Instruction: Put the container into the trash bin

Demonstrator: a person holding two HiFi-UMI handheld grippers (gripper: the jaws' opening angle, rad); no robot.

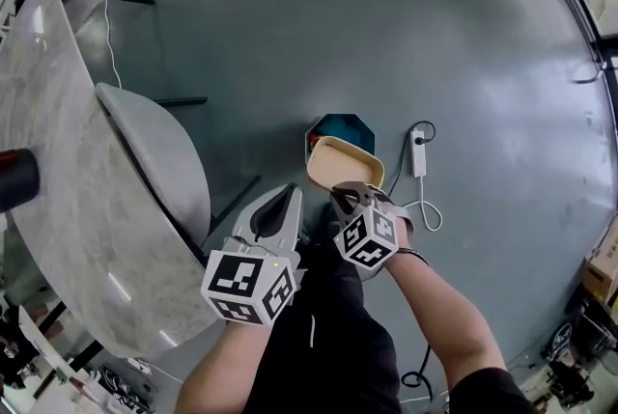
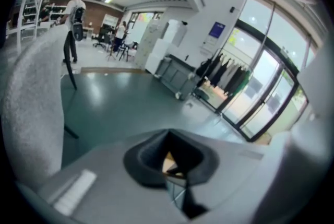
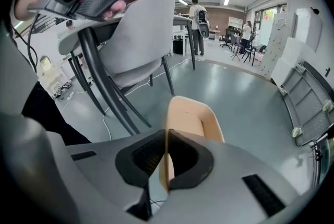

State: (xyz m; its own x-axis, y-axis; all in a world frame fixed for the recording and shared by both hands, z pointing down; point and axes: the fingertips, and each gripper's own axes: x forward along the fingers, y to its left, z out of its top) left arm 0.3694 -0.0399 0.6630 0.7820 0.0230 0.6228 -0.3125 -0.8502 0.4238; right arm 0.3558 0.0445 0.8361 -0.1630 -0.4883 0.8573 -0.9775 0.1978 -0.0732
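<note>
A beige, open container point(image 1: 344, 162) hangs tilted just over the near edge of a teal octagonal trash bin point(image 1: 340, 126) that stands on the floor. My right gripper point(image 1: 351, 197) is shut on the container's wall; in the right gripper view the thin beige wall point(image 3: 193, 119) runs between the dark pads point(image 3: 145, 157) of that gripper point(image 3: 166, 159). My left gripper point(image 1: 278, 211) hovers just left of it, beside the container, holding nothing. In the left gripper view its jaws point(image 2: 168, 164) meet, and a sliver of beige shows past them.
A marble table point(image 1: 58, 161) and a grey chair point(image 1: 164, 151) stand at the left, and the chair's dark legs point(image 3: 104, 97) show in the right gripper view. A white power strip point(image 1: 418, 156) with its cable lies right of the bin. People point(image 3: 198, 16) stand far off.
</note>
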